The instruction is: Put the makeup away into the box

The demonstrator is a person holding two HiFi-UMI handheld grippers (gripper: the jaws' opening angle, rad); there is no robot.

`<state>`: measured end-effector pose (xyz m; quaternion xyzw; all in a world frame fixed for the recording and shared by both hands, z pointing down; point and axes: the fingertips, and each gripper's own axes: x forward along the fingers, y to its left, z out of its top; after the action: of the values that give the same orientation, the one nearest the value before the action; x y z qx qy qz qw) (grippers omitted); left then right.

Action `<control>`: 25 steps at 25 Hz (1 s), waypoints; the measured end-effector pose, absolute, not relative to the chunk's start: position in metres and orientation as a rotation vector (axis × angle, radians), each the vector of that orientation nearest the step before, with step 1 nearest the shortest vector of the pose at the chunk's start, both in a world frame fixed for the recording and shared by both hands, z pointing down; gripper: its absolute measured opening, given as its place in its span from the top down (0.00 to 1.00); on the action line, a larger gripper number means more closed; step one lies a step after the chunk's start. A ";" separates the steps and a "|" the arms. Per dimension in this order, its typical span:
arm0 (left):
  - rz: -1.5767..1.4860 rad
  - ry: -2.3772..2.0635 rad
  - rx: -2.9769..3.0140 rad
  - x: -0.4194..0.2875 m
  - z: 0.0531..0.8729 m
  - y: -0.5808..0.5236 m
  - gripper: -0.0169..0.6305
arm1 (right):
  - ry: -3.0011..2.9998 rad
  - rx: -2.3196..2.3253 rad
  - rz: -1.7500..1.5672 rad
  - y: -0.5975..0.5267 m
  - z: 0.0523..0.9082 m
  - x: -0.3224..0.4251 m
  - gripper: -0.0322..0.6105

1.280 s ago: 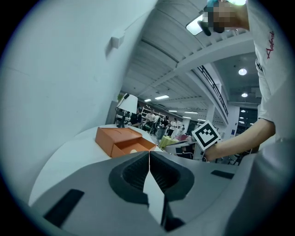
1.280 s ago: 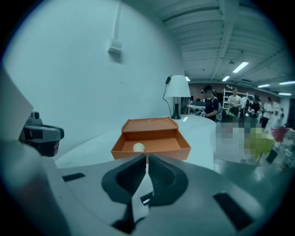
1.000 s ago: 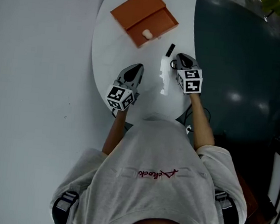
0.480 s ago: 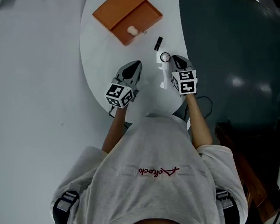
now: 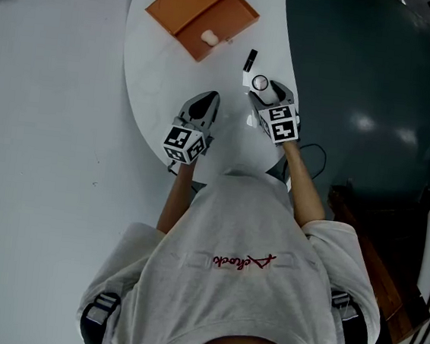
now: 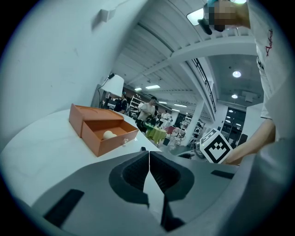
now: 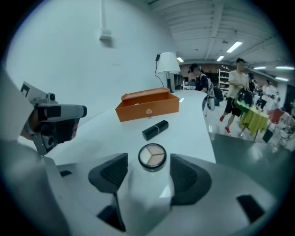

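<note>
The white table [image 5: 152,77] carries the orange box [image 5: 188,4], well ahead of both pairs of jaws, with its drawer pulled out. The left gripper [image 6: 149,167] has its jaws pressed together on nothing, and the box lies ahead and to their left. The right gripper [image 7: 148,179] has just been opening and now stands wide (pads clear of everything). A black lipstick [image 7: 155,129] lies just beyond its jaws. The round compact [image 7: 152,155] sits between the tips, untouched. A pale puff [image 6: 109,134] rests in the drawer.
</note>
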<state>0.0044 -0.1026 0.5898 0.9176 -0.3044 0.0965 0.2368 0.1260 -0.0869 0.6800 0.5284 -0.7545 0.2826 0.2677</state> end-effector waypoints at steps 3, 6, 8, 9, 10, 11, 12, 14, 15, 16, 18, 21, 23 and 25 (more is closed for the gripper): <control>0.264 -0.847 2.510 -0.001 0.590 -0.105 0.95 | -2.021 1.428 0.759 -0.093 0.683 0.125 0.52; 0.262 -0.857 2.502 -0.006 0.590 -0.107 0.95 | -2.006 1.425 0.749 -0.097 0.682 0.125 0.52; 0.262 -0.861 2.497 -0.008 0.592 -0.109 0.95 | -1.999 1.413 0.749 -0.099 0.685 0.123 0.52; 0.261 -0.862 2.494 -0.009 0.592 -0.110 0.95 | -1.994 1.406 0.749 -0.100 0.686 0.122 0.52; 0.260 -0.862 2.493 -0.009 0.592 -0.110 0.95 | -1.987 1.399 0.746 -0.100 0.688 0.122 0.52; 0.259 -0.861 2.492 -0.009 0.593 -0.111 0.95 | -1.977 1.391 0.741 -0.100 0.689 0.121 0.52; 0.259 -0.861 2.492 -0.010 0.593 -0.112 0.95 | -1.967 1.383 0.733 -0.100 0.691 0.121 0.53; 0.256 -0.861 2.492 -0.010 0.592 -0.113 0.95 | -1.950 1.375 0.718 -0.102 0.692 0.123 0.59; 0.255 -0.862 2.492 -0.010 0.592 -0.113 0.95 | -1.945 1.374 0.714 -0.102 0.692 0.123 0.59; 0.255 -0.864 2.492 -0.011 0.592 -0.113 0.95 | -1.945 1.371 0.714 -0.102 0.692 0.123 0.59; 0.254 -0.867 2.490 -0.013 0.592 -0.113 0.95 | -1.951 1.368 0.718 -0.102 0.692 0.122 0.60; 0.246 -0.872 2.490 -0.015 0.591 -0.114 0.95 | -1.958 1.380 0.715 -0.101 0.689 0.122 0.60; 0.239 -0.877 2.492 -0.016 0.588 -0.114 0.95 | -1.967 1.401 0.706 -0.103 0.682 0.124 0.60; 0.231 -0.883 2.497 -0.016 0.584 -0.116 0.95 | -1.983 1.423 0.695 -0.108 0.673 0.126 0.60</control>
<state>-0.0158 -0.1161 0.5844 0.9120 -0.3225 0.0845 0.2390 0.1258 -0.1078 0.6729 0.5353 -0.7460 0.2616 0.2975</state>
